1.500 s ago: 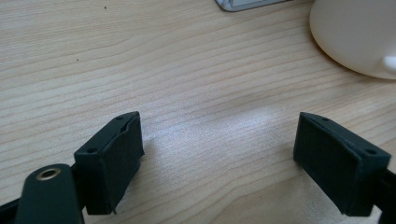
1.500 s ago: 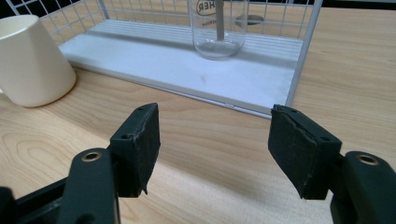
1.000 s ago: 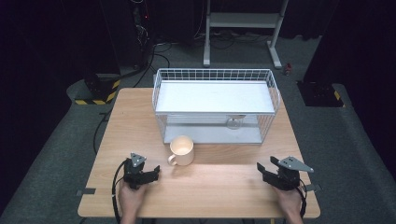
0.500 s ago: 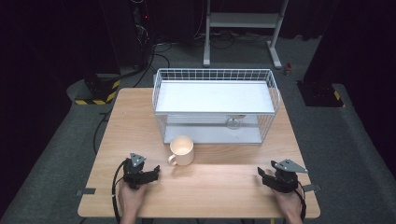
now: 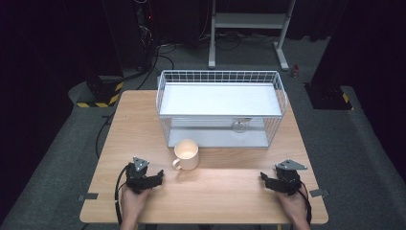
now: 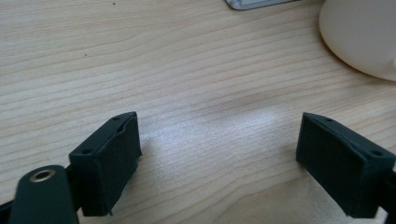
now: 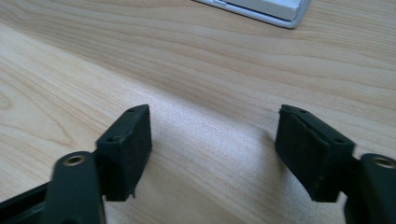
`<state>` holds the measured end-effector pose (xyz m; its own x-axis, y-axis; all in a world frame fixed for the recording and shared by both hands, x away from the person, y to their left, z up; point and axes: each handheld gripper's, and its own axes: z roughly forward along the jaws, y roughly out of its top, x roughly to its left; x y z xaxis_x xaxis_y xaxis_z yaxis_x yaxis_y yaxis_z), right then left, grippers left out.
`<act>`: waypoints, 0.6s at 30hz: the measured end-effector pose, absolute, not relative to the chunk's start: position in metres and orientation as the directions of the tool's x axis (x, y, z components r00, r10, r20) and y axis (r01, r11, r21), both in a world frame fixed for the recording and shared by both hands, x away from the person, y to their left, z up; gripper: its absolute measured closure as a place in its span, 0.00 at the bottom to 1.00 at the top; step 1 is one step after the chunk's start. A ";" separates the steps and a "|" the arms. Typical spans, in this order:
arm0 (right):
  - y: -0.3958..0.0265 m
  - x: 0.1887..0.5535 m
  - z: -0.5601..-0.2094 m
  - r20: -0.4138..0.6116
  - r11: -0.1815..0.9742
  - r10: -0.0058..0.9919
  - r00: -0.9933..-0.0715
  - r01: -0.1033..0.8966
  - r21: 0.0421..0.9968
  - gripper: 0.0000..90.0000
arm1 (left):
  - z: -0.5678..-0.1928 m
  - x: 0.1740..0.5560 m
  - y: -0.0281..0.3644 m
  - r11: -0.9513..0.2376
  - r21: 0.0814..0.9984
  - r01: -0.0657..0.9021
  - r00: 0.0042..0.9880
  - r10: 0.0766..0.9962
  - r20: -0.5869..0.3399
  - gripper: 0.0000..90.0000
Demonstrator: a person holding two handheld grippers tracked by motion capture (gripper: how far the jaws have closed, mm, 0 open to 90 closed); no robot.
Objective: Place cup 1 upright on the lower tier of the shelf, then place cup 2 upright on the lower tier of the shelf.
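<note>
Cream mug [image 5: 186,154] on table [image 5: 230,191] before wire rack [image 5: 220,108], near left gripper [image 5: 155,179]; both grippers, right gripper [image 5: 265,179] just opening, gaping and empty; probably rigid, breakable, smooth-glazed, best taken by handle or rim.

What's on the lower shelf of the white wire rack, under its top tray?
Under the top tray of the white wire rack, one small clear glass-like object stands on the lower shelf. The tray hides the shelf's back part.

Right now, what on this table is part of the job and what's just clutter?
In play:
cream mug, nearest the left tongs
wire rack, behind the mug
right tongs, open over bare wood

Lying about:
small glass under the rack shelf
white stand on the floor
</note>
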<state>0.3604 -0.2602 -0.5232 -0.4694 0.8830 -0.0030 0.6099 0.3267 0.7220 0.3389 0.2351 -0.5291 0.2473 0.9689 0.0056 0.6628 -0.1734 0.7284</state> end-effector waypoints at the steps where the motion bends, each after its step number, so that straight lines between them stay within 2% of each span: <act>1: -0.259 0.361 -0.523 -0.015 0.335 0.883 -0.470 0.606 0.722 0.29 | -0.529 0.339 0.235 -0.171 0.728 0.664 0.244 0.970 0.006 0.14; 6: -0.257 0.362 -0.523 -0.014 0.341 0.878 -0.478 0.605 0.719 0.28 | -0.528 0.337 0.236 -0.177 0.724 0.667 0.256 0.967 0.001 0.15; 11: -0.257 0.362 -0.524 -0.014 0.341 0.878 -0.478 0.605 0.720 0.28 | -0.523 0.326 0.231 -0.192 0.742 0.643 0.309 0.951 -0.022 0.16; 18: -0.257 0.362 -0.524 -0.016 0.342 0.878 -0.478 0.604 0.720 0.28 | -0.520 0.314 0.228 -0.175 0.758 0.628 0.359 0.929 -0.083 0.11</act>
<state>0.3620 -0.2571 -0.5235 -0.4781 0.8781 -0.0156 0.6040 0.3417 0.7201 0.3135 0.2281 -0.5199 0.3594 0.9295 -0.0834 0.6279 -0.1747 0.7584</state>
